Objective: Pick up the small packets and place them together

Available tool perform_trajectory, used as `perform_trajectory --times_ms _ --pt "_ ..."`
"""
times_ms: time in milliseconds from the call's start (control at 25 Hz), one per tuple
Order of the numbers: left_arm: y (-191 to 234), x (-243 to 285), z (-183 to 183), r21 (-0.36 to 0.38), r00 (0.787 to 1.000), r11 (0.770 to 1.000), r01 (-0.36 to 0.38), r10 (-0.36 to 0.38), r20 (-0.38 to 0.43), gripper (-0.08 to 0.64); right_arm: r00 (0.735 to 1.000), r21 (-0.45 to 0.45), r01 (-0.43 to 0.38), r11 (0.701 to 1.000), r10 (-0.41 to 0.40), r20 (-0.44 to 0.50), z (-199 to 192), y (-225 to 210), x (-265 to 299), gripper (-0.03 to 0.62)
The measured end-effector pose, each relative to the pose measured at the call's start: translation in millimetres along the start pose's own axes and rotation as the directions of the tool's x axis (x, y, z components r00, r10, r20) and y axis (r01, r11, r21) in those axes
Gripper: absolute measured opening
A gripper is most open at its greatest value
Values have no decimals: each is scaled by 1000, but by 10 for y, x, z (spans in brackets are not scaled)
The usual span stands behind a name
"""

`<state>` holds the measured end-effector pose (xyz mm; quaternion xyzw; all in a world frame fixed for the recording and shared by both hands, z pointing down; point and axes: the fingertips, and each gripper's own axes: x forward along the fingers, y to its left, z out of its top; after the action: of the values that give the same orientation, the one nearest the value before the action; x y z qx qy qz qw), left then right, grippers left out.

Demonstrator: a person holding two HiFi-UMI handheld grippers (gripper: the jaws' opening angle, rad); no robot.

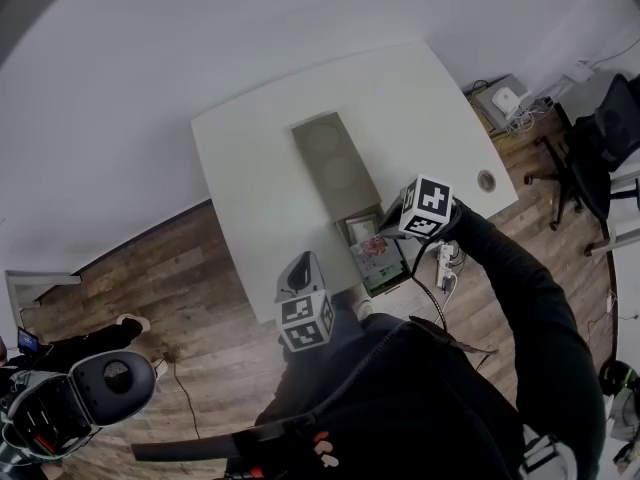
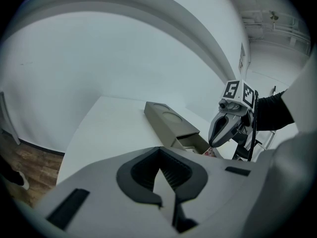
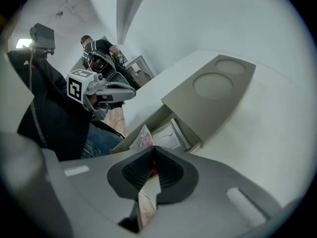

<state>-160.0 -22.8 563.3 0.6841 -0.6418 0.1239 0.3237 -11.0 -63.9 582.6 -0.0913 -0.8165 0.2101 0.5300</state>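
A long olive box lies on the white table, its drawer pulled out toward me. Colourful small packets lie in the drawer; from the right gripper view a pink-and-white packet stands on edge in it. My right gripper hangs over the drawer, tilted steeply down. Its jaws are shut on a thin small packet, with a bit of red showing between the pads. My left gripper hovers at the table's near edge, left of the drawer, shut with nothing seen between its pads.
The table's near edge runs just beside the drawer, with wooden floor below. A black office chair and a white device stand at the right. A grey round machine sits on the floor at lower left.
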Motion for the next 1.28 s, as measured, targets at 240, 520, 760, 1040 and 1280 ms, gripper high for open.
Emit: perform_trajectory --times_ms 240,520,760,1040,1280 --pt "8 -2 15 7 1000 1000 4 -4 3 -2 999 -14 -8 1000 9 51 88 100 -177 4" --pt "3 8 51 6 1000 1000 6 -7 12 -2 994 -71 42 997 -34 105 309 106 -497 3" --pt "17 3 72 2 1000 1000 3 -4 19 -2 978 -85 102 991 -84 189 620 -39 -783 3" --pt "20 49 125 -8 1000 1000 -3 3 29 -2 918 15 149 989 -143 371 1165 -557 -1079 3" --pt "-2 127 276 -9 999 1000 3 -2 47 -2 889 108 173 979 -202 412 1547 -1077 -1084 3"
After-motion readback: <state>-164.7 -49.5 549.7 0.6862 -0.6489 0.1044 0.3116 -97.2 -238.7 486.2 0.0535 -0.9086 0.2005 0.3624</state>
